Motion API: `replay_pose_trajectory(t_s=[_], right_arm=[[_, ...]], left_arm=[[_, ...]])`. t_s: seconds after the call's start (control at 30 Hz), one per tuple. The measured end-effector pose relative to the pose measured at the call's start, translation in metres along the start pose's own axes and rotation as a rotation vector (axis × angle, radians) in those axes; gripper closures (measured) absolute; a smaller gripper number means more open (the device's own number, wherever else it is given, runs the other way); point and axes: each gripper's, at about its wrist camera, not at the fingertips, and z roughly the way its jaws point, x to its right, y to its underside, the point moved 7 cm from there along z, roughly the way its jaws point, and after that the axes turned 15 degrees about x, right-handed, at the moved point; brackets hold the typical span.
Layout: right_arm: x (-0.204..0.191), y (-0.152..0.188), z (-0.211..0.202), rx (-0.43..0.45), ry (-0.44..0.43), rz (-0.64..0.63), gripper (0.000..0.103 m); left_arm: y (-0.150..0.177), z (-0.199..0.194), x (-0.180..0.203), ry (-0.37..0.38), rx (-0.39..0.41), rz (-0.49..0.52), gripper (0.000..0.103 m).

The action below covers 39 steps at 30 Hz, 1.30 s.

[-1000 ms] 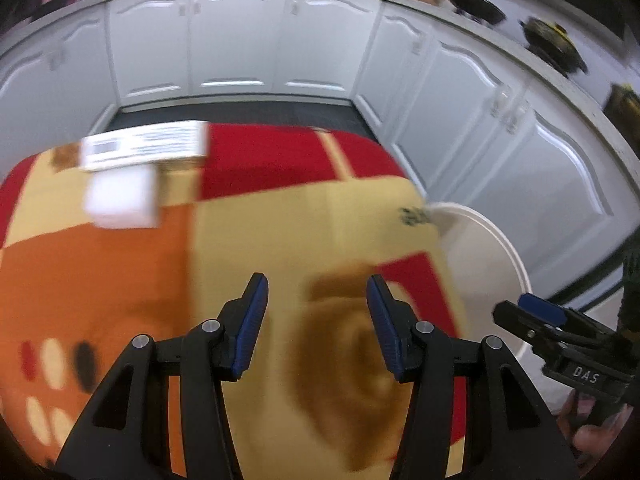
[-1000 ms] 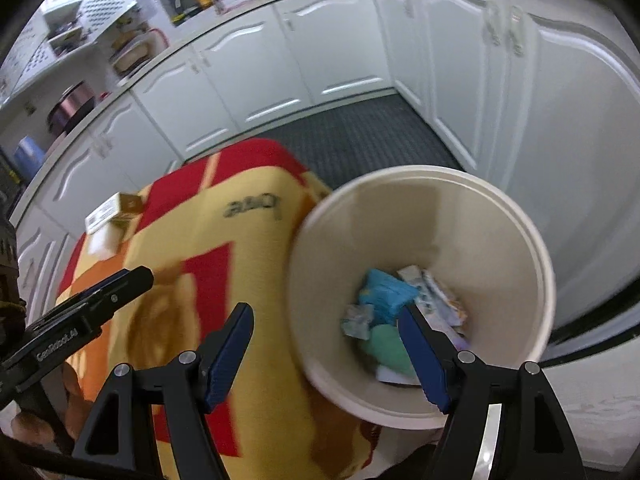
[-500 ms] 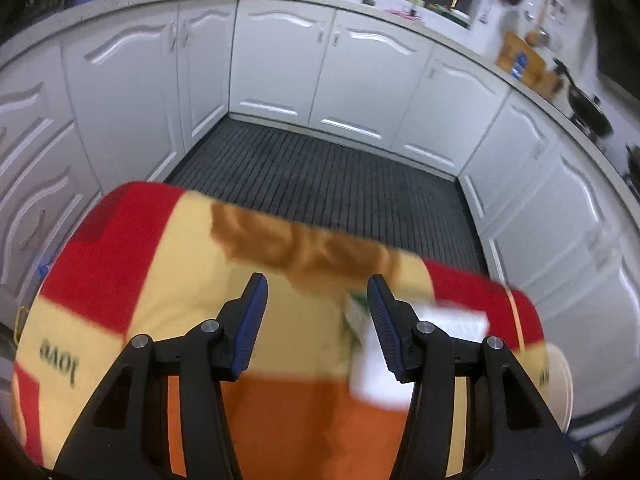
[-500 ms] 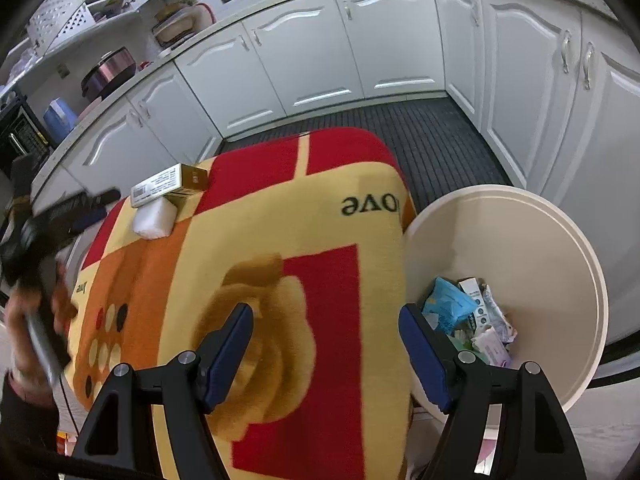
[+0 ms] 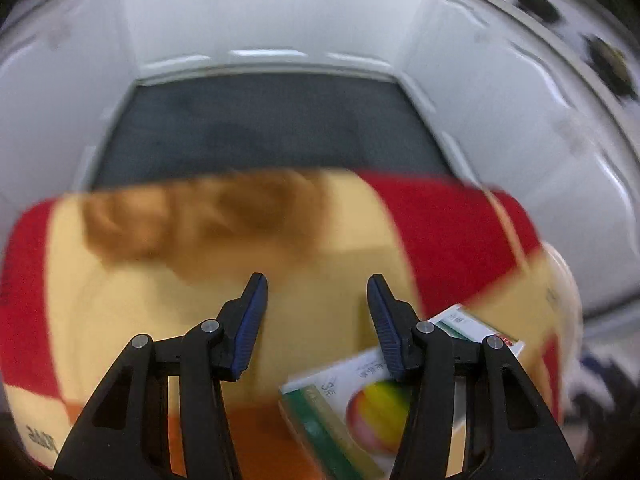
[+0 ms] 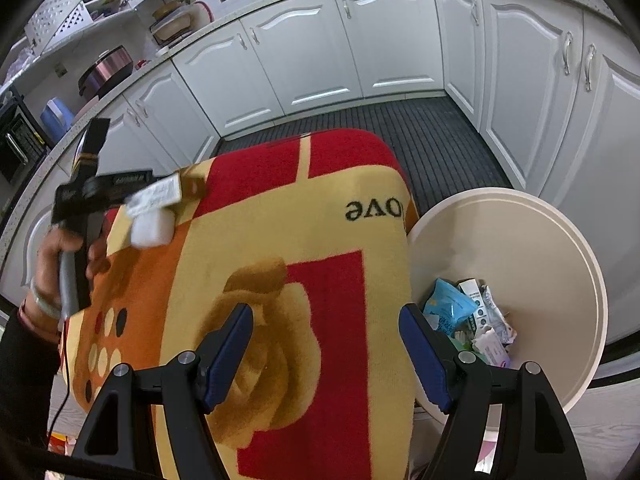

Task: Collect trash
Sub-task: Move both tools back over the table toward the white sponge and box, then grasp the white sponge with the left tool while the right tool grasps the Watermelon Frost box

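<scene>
In the left wrist view, blurred throughout, the left gripper (image 5: 316, 292) hung over a surface (image 5: 120, 320) covered in a red, yellow and orange cloth, its blue fingers (image 5: 250, 320) apart with nothing between them. A carton (image 5: 356, 404) printed with a round fruit lay on the cloth just beside and partly under the right-hand finger, not clamped. White cabinets (image 5: 260, 12) and a dark floor mat (image 5: 260, 128) lay beyond the surface. In the right wrist view, the right gripper (image 6: 326, 340) pointed down over the near part of the same surface (image 6: 280, 220), fingers (image 6: 228, 356) well apart and empty. At the far left corner of the cloth lay the carton (image 6: 160, 196) with a white block (image 6: 154, 228) touching it on the near side. The left gripper (image 6: 96, 188), held in a hand (image 6: 52, 256), reached in at that corner, just beside the carton. To the right of the surface, touching its edge, stood a cream bin (image 6: 540, 248) holding a blue packet (image 6: 448, 308) and other wrappers (image 6: 492, 332).
</scene>
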Motion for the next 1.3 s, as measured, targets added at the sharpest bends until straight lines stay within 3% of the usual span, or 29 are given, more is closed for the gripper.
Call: replay_pose_trajectory(t_s=[0.07, 0.13, 0.4, 0.6, 0.9, 1.17, 1.23, 1.3], right_arm=[[-0.001, 0.000, -0.001, 0.001, -0.006, 0.006, 0.030], [-0.002, 0.001, -0.002, 0.003, -0.014, 0.008, 0.030], [-0.023, 0.011, -0.012, -0.007, -0.059, -0.004, 0.029], [-0.039, 0.023, -0.021, -0.017, -0.081, -0.029, 0.025], [-0.059, 0.044, -0.030, -0.048, -0.108, -0.057, 0.025], [-0.062, 0.074, -0.039, -0.147, -0.141, -0.041, 0.025], [-0.066, 0.086, -0.038, -0.182, -0.137, -0.086, 0.025], [-0.067, 0.094, -0.036, -0.203, -0.117, -0.135, 0.025]], left_arm=[[0.030, -0.021, 0.024, 0.057, -0.022, 0.066, 0.053], [0.046, -0.046, 0.040, 0.084, 0.037, 0.105, 0.052], [0.069, -0.109, 0.047, 0.156, 0.084, 0.020, 0.050], [0.083, -0.140, 0.043, 0.120, 0.114, 0.036, 0.050], [0.106, -0.121, 0.036, 0.037, 0.142, 0.133, 0.043], [0.100, -0.097, 0.051, 0.064, 0.167, 0.136, 0.043], [0.099, -0.094, 0.055, 0.080, 0.163, 0.131, 0.045], [0.100, -0.093, 0.059, 0.095, 0.157, 0.135, 0.062]])
